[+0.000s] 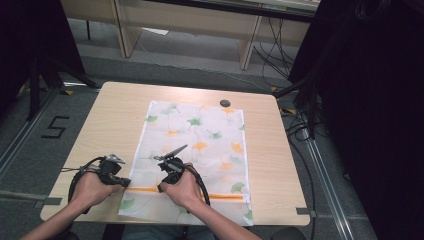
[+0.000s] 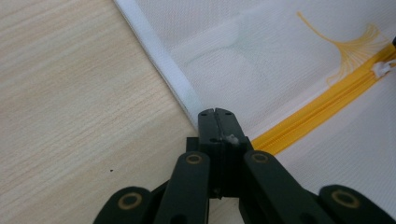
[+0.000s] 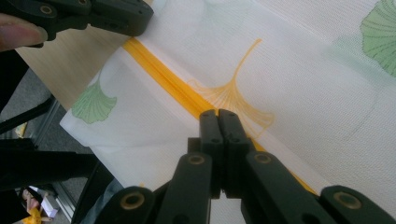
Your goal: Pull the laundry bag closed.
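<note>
A white mesh bag (image 1: 200,135) printed with green and orange leaves lies flat on the wooden table (image 1: 110,120). An orange zipper (image 1: 225,196) crosses it near the front edge. My left gripper (image 1: 125,182) is shut, its tips (image 2: 217,112) at the bag's left hem where the zipper (image 2: 317,105) ends. I cannot tell if it pinches cloth. A white zipper pull (image 2: 380,70) lies farther along. My right gripper (image 1: 161,188) is shut too, with its tips (image 3: 218,113) down on the zipper (image 3: 159,77). The left gripper (image 3: 116,16) sits close by at the zipper's end.
A small black round object (image 1: 225,103) lies on the table just beyond the bag's far edge. The bag's front hem overhangs the table's near edge. Cables (image 1: 300,125) run on the floor at the right, and dark stands are at both sides.
</note>
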The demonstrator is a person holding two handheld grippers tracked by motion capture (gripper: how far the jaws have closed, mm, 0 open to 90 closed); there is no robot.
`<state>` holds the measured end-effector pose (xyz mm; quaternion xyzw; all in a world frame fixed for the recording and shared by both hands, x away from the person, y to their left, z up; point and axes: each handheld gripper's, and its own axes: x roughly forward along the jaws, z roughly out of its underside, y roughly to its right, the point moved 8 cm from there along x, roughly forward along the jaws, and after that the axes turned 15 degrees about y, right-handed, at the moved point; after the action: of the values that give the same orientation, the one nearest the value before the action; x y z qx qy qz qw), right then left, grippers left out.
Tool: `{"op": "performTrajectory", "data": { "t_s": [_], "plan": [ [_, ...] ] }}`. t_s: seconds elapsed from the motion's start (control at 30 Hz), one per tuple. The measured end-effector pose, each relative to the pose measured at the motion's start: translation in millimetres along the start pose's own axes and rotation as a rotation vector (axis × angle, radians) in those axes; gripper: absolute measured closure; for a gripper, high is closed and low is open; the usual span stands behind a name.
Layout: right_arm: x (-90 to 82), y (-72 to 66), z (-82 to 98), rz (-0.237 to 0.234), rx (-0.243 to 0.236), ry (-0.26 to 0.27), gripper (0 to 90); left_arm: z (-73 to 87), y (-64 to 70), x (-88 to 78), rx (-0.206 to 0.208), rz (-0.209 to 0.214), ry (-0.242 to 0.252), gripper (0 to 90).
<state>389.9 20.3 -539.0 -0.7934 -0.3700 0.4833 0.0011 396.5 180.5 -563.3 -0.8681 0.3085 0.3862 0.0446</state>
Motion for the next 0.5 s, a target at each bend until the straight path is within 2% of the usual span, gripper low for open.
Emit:
{"op": "performTrajectory", "data": {
  "t_s": [0.07, 0.13, 0.27, 0.3, 0.33, 0.37, 0.43, 0.5],
  "plan": [
    [-0.4, 0.2, 0.1, 0.006, 0.004, -0.001, 90.0, -0.1, 0.2, 0.2, -0.002, -0.001, 0.002, 90.0],
    [-1.0, -0.3, 0.3, -0.008, -0.005, 0.002, 90.0, -0.1, 0.1, 0.1, -0.002, -0.001, 0.001, 90.0],
    [-0.4, 0.1, 1.2, 0.003, -0.003, 0.006, 90.0, -0.4, 0.7, 0.6, -0.008, -0.001, 0.008, 90.0],
    [0.0, 2.6, 1.8, 0.018, -0.023, 0.008, 90.0, -0.6, 0.9, 1.2, -0.011, -0.004, 0.012, 90.0],
    [-1.7, 2.7, 2.6, 0.010, -0.026, -0.009, 90.0, -0.5, 1.0, 1.0, -0.009, -0.001, 0.010, 90.0],
    [-1.7, 2.3, 2.4, 0.014, -0.013, -0.001, 90.0, -0.1, 0.1, 0.2, -0.001, -0.001, 0.003, 90.0],
    [-4.2, 2.9, 2.7, 0.015, 0.006, -0.011, 90.0, -0.7, 0.9, 1.1, -0.012, -0.003, 0.011, 90.0],
    [-5.4, 4.3, 2.9, 0.010, -0.003, -0.011, 90.0, -0.6, 0.8, 1.0, -0.009, -0.001, 0.011, 90.0]
  ]
}}
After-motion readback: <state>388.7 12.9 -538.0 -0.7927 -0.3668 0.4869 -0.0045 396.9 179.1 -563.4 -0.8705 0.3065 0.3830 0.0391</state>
